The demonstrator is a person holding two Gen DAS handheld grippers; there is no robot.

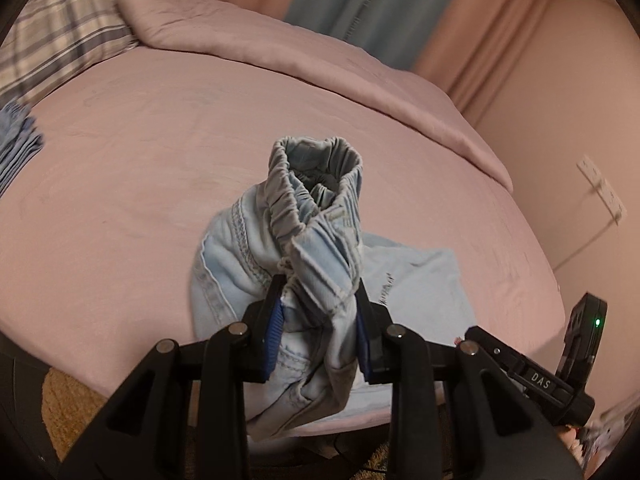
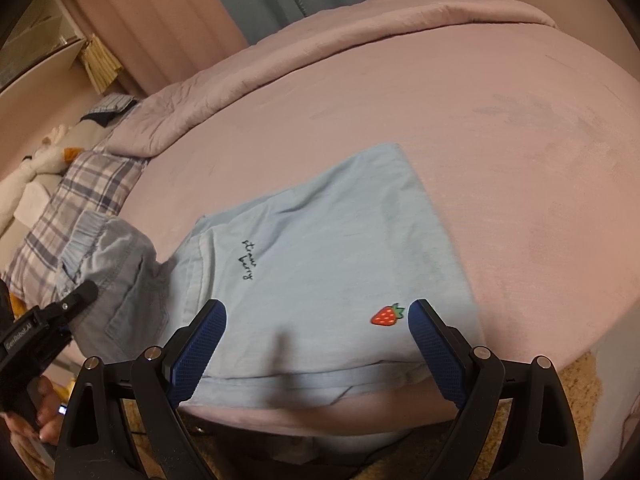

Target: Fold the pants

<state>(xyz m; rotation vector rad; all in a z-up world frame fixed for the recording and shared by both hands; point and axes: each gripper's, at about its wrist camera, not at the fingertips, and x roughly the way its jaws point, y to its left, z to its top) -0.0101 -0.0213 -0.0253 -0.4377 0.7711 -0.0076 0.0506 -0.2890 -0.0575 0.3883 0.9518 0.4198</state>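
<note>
Pants [image 2: 320, 264] lie on the pink bed [image 2: 520, 160] near its front edge, pale blue, legs flat with a strawberry patch [image 2: 387, 315]. The left hand-held gripper [image 1: 320, 316] is clamped on the bunched elastic waistband [image 1: 316, 184], lifting that end off the sheet. The right hand-held gripper [image 2: 316, 340] hovers wide open over the legs, gripping nothing. With only a bundle pinched, layers may slip free, and unpinned legs could drag, spoiling the fold. A plaid pillow [image 2: 88, 184] and rolled duvet [image 2: 280, 52] sit well apart; nothing blocks the way
</note>
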